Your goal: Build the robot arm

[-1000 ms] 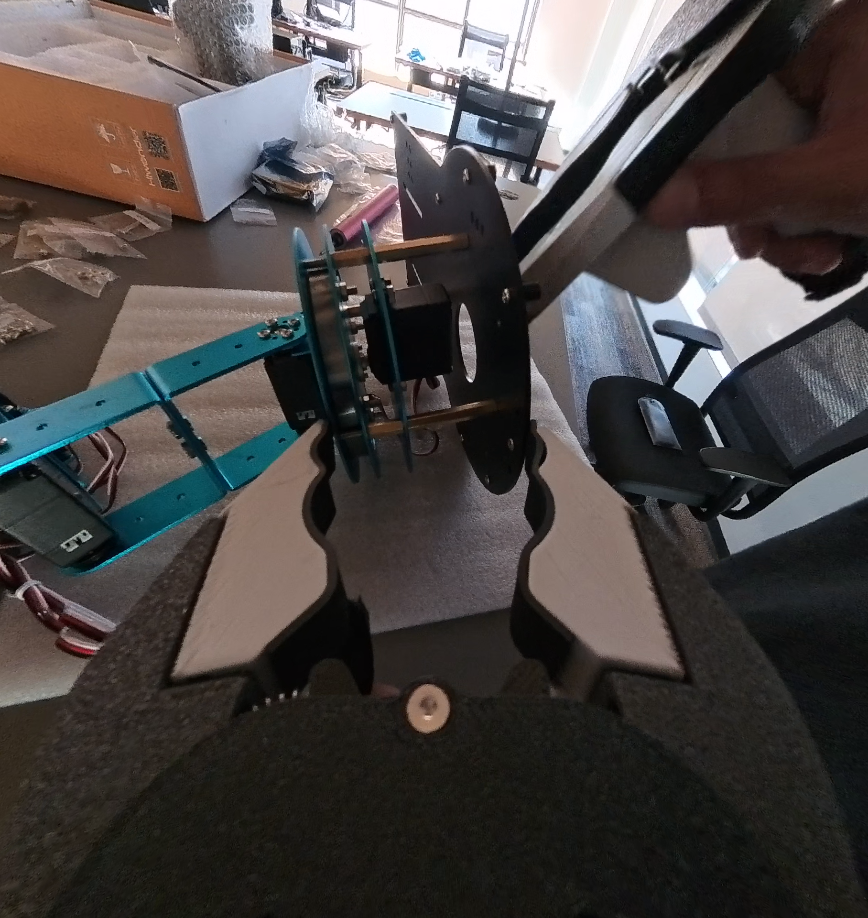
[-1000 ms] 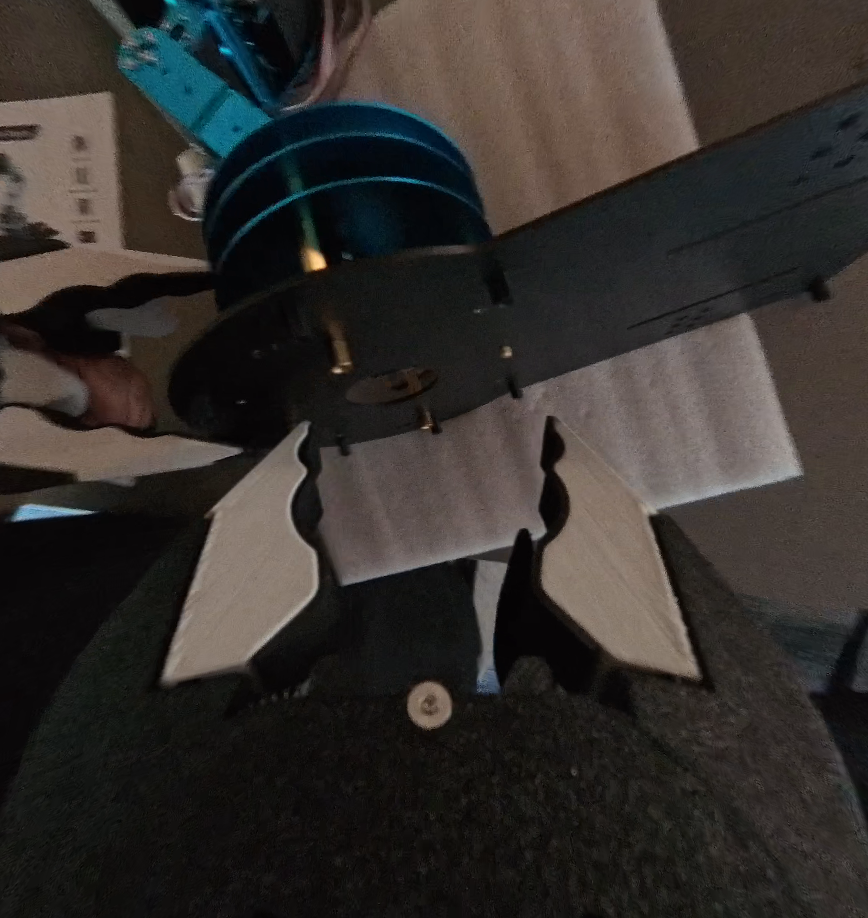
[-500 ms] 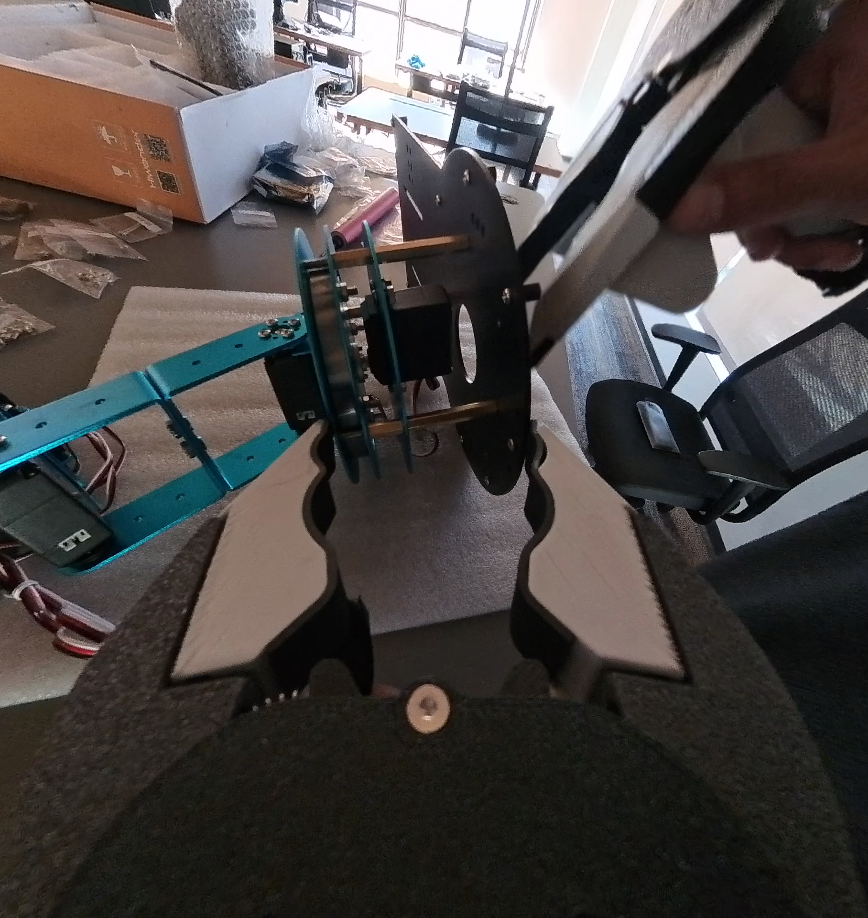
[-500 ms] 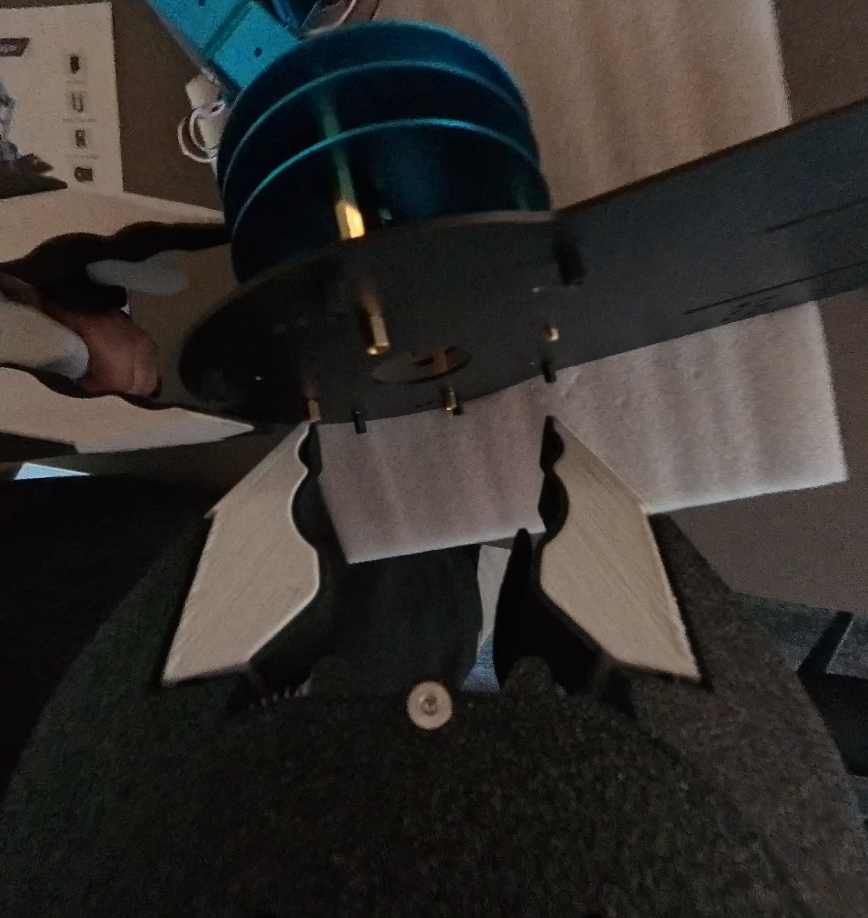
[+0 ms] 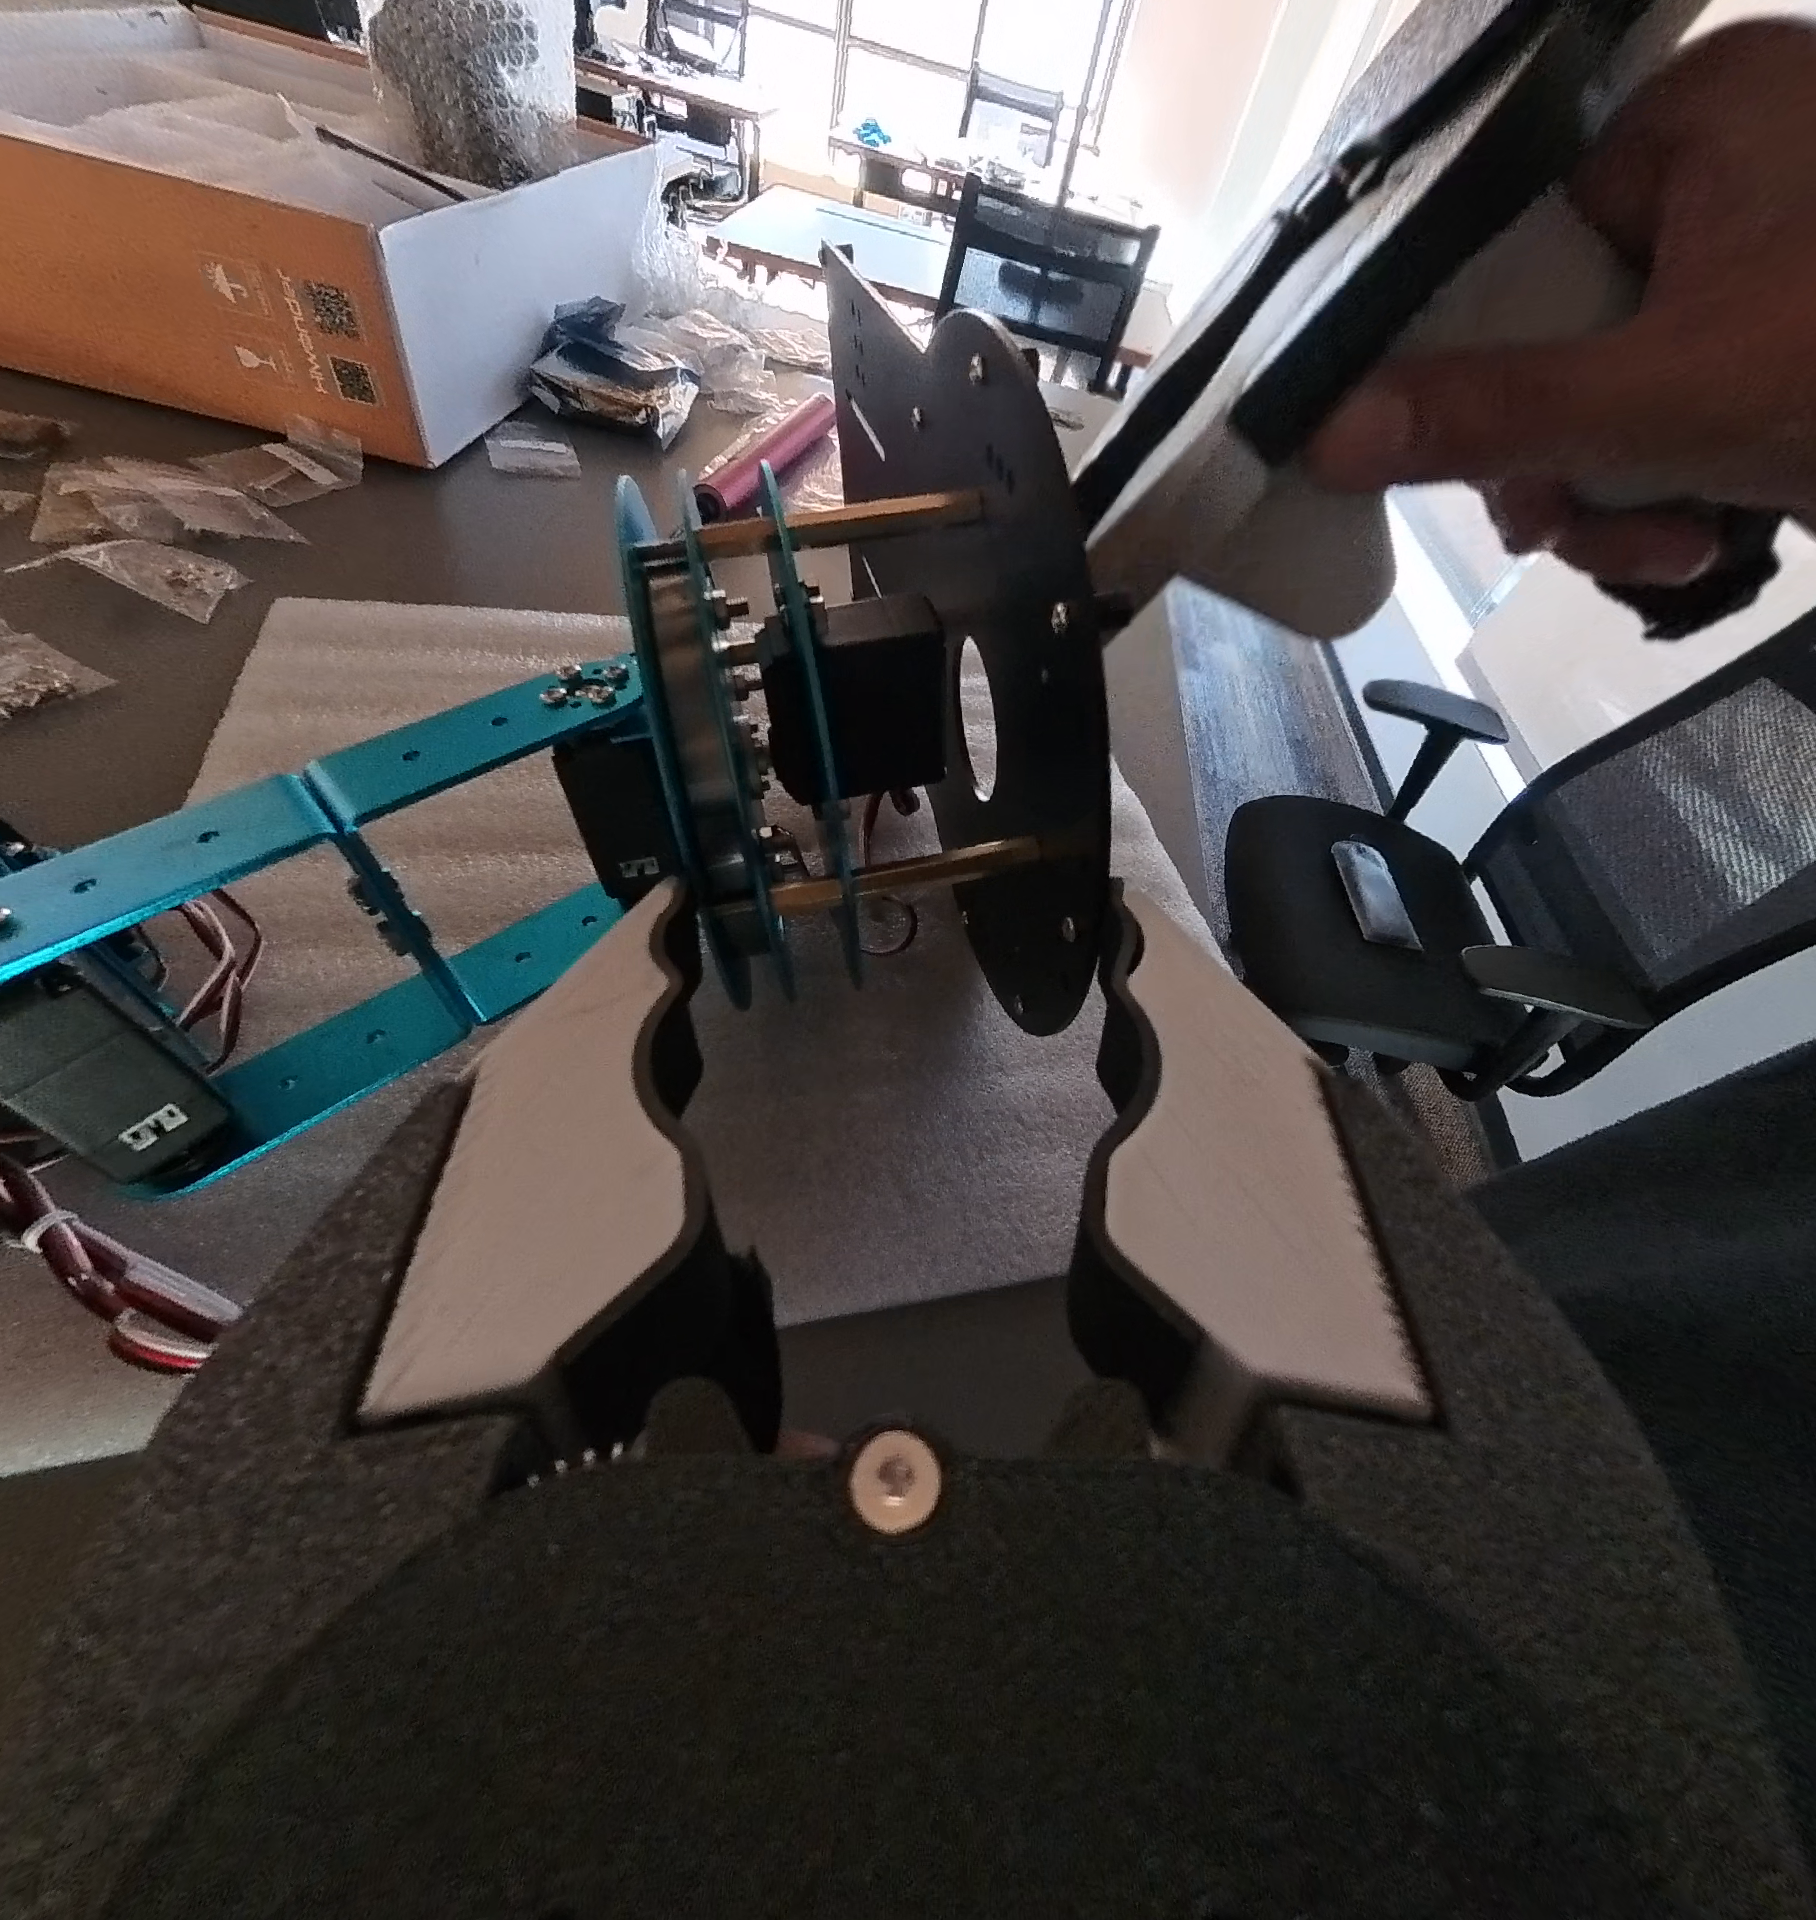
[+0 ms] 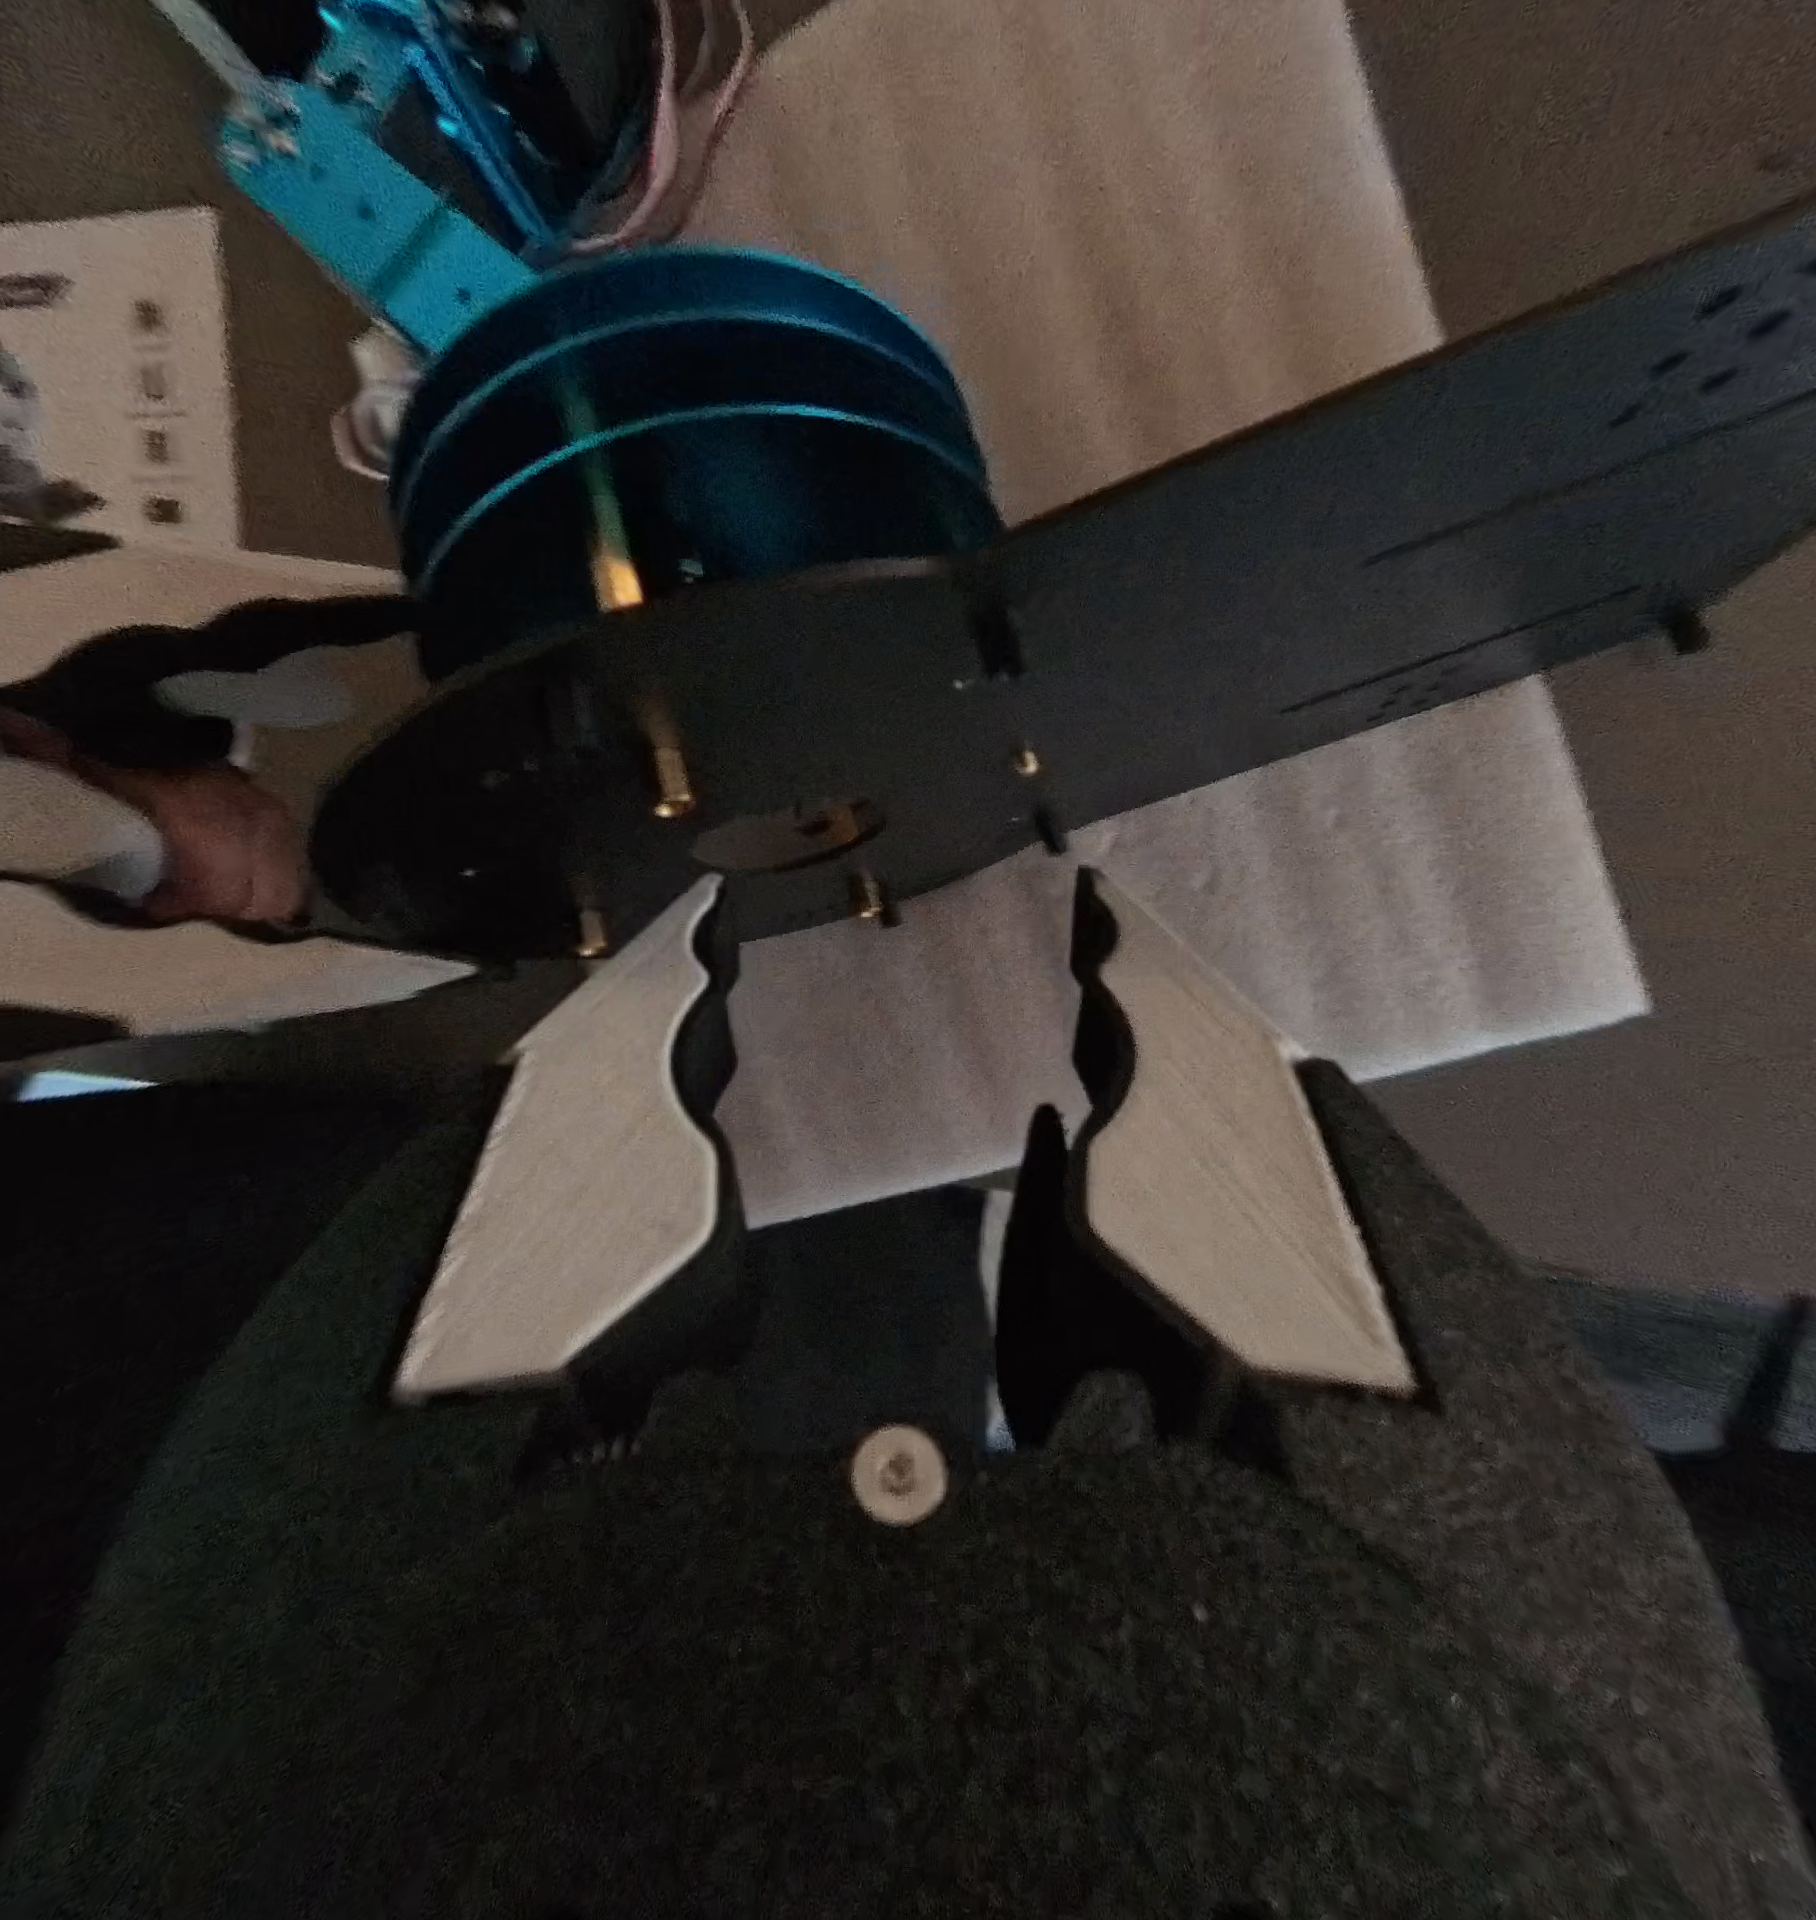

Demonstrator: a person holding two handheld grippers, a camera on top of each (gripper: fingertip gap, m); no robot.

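A: Spanning the turntable base of a robot-arm kit, the left gripper is seen with its fingers spread; the left fingertip is set beside the teal discs and the right one beside the black base plate. Whether either fingertip is actually touching the metal cannot be told.

B: And the right gripper?

A: Its fingers are spread too, with nothing pinched between them. They are held just at the round end of the black base plate, on the face where brass standoff ends and small screws stick out. In the left wrist view the right gripper is seen held in a hand, its tip close against the upper edge of that plate.

B: Where is the assembly itself?

A: It is laid on its side on a white foam sheet on the grey counter. A black servo is mounted between discs and plate, brass standoffs join them, and a teal bracket arm with red-and-white wires runs off to the left.

B: What else is on the counter?

A: An open cardboard box, small clear bags of hardware, a purple tube and a printed instruction sheet. A black office chair stands beyond the counter's edge.
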